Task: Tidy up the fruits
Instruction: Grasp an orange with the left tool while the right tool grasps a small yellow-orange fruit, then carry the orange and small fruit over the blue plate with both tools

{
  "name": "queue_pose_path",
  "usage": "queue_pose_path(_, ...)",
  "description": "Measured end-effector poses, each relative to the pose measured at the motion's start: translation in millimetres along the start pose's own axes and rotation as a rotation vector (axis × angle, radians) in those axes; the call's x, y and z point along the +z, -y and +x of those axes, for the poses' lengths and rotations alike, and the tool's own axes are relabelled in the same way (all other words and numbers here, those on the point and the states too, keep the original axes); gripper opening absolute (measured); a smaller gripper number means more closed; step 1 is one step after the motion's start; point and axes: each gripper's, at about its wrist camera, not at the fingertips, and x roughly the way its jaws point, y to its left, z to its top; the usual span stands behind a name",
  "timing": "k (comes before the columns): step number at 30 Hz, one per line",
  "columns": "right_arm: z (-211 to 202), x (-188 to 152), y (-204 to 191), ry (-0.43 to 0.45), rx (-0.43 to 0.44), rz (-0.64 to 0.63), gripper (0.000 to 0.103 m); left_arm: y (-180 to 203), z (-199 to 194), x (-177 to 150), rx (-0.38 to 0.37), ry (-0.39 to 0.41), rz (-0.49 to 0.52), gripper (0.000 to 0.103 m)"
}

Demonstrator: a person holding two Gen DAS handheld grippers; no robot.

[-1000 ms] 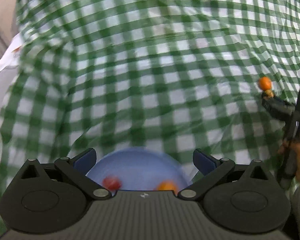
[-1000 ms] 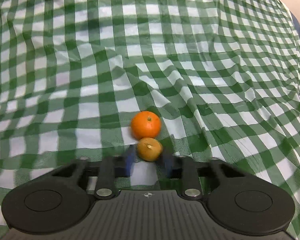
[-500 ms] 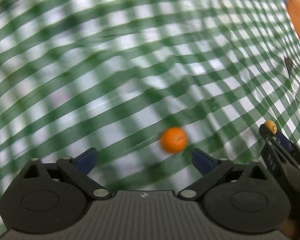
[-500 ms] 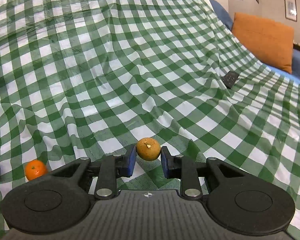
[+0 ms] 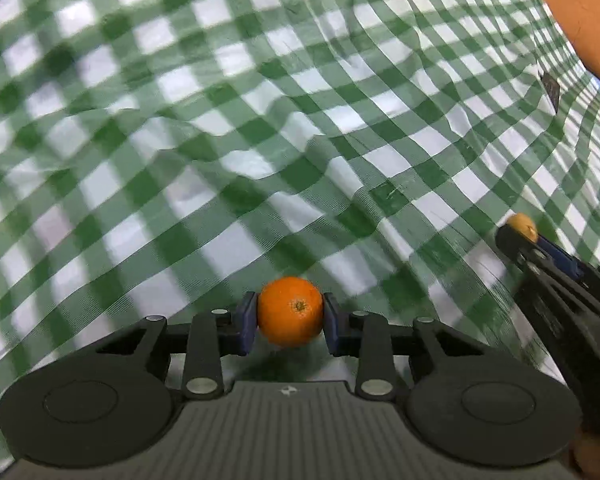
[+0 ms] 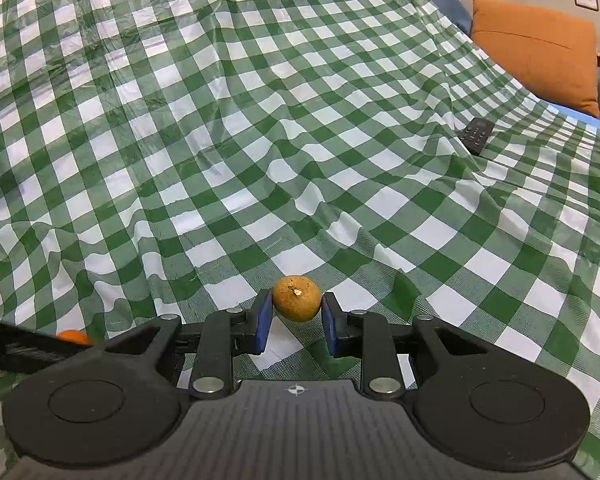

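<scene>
Over the green-checked cloth [image 6: 260,120], my left tongs [image 5: 290,322] clamp a bright round orange [image 5: 290,311]; right tongs [image 6: 296,316] pinch a dull yellow-brown round fruit [image 6: 296,298].

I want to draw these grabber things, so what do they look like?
Both match. The left gripper and right gripper are matte black plastic with blue pads on two fingers, thin linkage bars with silver screws, two big round discs, a ribbed grey middle panel and a tiny white crosshair mark.
</scene>
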Motion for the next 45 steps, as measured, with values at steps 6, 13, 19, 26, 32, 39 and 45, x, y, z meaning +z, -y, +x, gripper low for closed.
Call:
queue_pose_path(6, -13, -4, -8, 0.030, -0.063, -0.040, 0.028, -49, -108, -58, 0.099, -0.001, -0.123, 0.037)
queue_pose_path(13, -138, 2, -33, 0.070, 0.163, -0.156, 0.028, -113, -226, -166, 0.253, -0.053, -0.267, 0.037)
queue_pose_path(19, -268, -29, -45, -0.044, 0.491, -0.326, 0.028, -131, -293, -258, 0.311, -0.090, -0.376, 0.037)
queue_pose_path(26, -364, -76, -76, -0.174, 0.718, -0.484, 0.028, -127, -345, -332, 0.311, -0.076, -0.487, 0.037)
queue_pose_path(32, -417, -109, -99, -0.200, 0.817, -0.657, 0.028, -115, -365, -372, 0.288, -0.035, -0.541, 0.037)
queue_pose_path(39, -439, -123, -103, -0.206, 0.829, -0.732, 0.028, -100, -377, -383, 0.261, 0.014, -0.523, 0.037)
queue_pose_path(45, -442, -124, -99, -0.206, 0.807, -0.737, 0.028, -99, -382, -385, 0.263, 0.047, -0.533, 0.037)
